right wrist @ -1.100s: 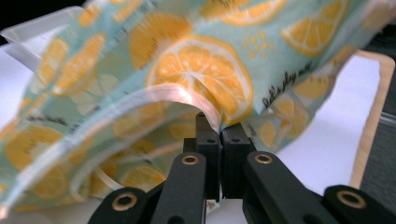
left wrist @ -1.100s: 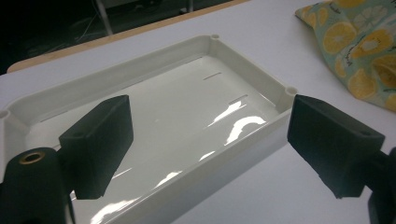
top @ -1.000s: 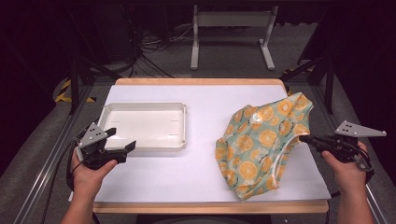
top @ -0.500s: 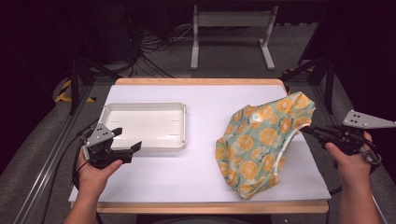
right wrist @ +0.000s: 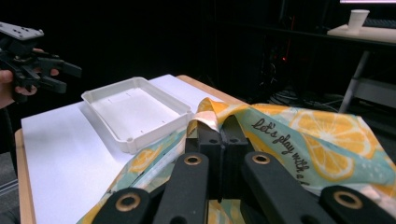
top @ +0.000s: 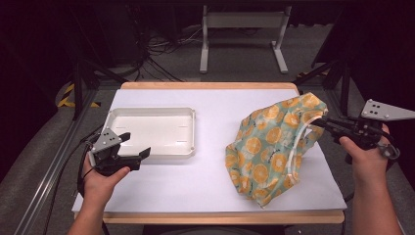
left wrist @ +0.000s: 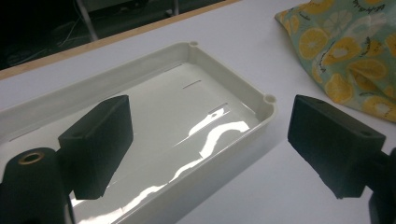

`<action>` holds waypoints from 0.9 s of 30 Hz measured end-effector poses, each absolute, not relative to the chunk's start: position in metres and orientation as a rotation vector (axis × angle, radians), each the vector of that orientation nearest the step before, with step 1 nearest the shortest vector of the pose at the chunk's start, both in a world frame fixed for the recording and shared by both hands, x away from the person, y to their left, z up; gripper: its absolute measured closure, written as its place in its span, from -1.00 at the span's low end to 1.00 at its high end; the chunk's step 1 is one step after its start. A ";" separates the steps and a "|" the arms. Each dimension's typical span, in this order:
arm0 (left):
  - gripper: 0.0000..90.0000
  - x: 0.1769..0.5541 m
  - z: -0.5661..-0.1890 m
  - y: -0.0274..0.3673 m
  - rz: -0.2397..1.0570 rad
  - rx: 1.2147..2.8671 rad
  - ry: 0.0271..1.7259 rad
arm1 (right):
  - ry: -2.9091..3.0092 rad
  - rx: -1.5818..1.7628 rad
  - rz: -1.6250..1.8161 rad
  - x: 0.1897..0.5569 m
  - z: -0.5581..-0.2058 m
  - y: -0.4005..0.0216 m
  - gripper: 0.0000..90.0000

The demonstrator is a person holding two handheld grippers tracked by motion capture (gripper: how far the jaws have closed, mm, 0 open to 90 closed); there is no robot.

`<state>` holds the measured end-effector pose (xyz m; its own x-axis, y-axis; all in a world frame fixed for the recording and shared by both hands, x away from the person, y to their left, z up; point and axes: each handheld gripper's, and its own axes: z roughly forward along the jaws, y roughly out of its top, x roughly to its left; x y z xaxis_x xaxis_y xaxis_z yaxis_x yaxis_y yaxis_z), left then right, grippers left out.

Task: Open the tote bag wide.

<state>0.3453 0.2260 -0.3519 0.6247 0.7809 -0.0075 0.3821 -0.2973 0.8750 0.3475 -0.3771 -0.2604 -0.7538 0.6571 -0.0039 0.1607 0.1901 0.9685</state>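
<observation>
A teal cloth bag with an orange-slice print (top: 271,147) lies on the right half of the white table, its far right corner lifted. My right gripper (top: 327,123) is shut on that raised edge; in the right gripper view the black jaws (right wrist: 218,135) pinch the bag's cloth rim (right wrist: 210,109), and lettering shows on the bag (right wrist: 299,140). An empty white tray (top: 151,131) sits at left centre. My left gripper (top: 134,146) is open over the tray's near left corner, with nothing between its pads (left wrist: 100,140) above the tray (left wrist: 243,95).
The table's wooden front edge (top: 215,218) runs along the bottom. A grey metal stand (top: 242,36) and cables lie on the floor beyond the table. Dark frame rails flank both sides. A white cup (right wrist: 358,19) stands on a far desk.
My right gripper has risen with the bag's edge, lifting that corner higher. The left gripper has edged slightly toward the tray, jaws unchanged.
</observation>
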 end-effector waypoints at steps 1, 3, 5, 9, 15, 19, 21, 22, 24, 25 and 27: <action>-0.67 0.346 -0.351 0.226 0.537 1.912 0.918 | 2.049 0.760 1.590 0.348 -0.259 -0.377 1.00; -0.68 0.347 -0.350 0.224 0.536 1.912 0.914 | 2.042 0.754 1.600 0.348 -0.257 -0.376 1.00; -0.68 0.348 -0.349 0.221 0.530 1.907 0.912 | 2.038 0.743 1.614 0.349 -0.256 -0.375 1.00; -0.68 0.350 -0.343 0.218 0.534 1.903 0.896 | 2.033 0.728 1.634 0.351 -0.253 -0.372 1.00; -0.69 0.353 -0.342 0.211 0.529 1.916 0.882 | 2.038 0.715 1.638 0.355 -0.250 -0.366 1.00; -0.69 0.354 -0.342 0.208 0.528 1.919 0.874 | 2.051 0.688 1.630 0.358 -0.246 -0.358 1.00; -0.69 0.354 -0.342 0.208 0.528 1.920 0.872 | 2.056 0.679 1.623 0.360 -0.245 -0.354 1.00; -0.69 0.354 -0.342 0.207 0.524 1.920 0.871 | 2.055 0.667 1.623 0.361 -0.245 -0.351 1.00; -0.69 0.354 -0.342 0.207 0.522 1.921 0.872 | 2.054 0.663 1.622 0.362 -0.245 -0.350 1.00; -0.69 0.354 -0.342 0.206 0.518 1.917 0.874 | 2.054 0.661 1.624 0.363 -0.245 -0.348 1.00; -0.69 0.355 -0.341 0.205 0.517 1.917 0.870 | 2.056 0.656 1.619 0.364 -0.245 -0.344 1.00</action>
